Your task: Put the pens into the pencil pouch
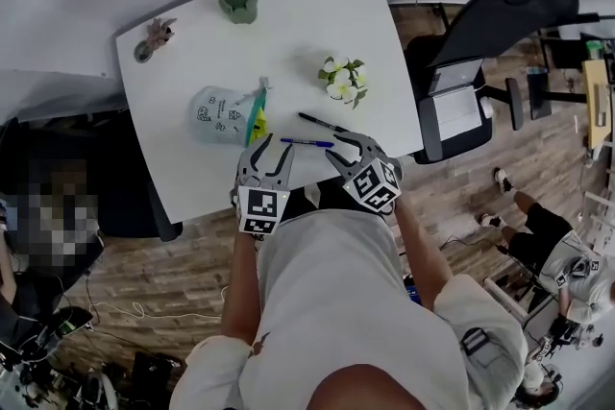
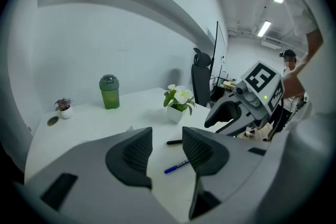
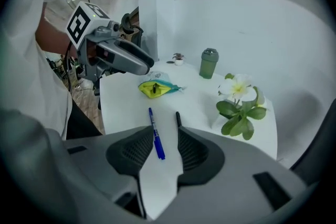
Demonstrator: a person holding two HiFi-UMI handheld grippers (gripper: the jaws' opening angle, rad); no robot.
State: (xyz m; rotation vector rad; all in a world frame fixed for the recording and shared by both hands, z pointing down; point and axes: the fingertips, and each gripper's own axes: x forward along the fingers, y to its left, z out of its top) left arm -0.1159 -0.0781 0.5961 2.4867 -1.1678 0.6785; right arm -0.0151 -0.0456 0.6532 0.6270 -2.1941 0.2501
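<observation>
On the white bench (image 1: pixel 288 24), near its front edge, we see the blue pen (image 1: pixel 307 142) lying flat. The black pen (image 1: pixel 322 122) lies just beyond it at one o'clock, and the pencil pouch (image 1: pixel 228 115) sits at ten o'clock, its yellow end toward the pens. We hold our left gripper (image 2: pixel 167 147) over that edge, jaws moderately apart and empty. Our right gripper (image 3: pixel 167 144) hangs above the blue pen, jaws narrower, framing it without touching.
</observation>
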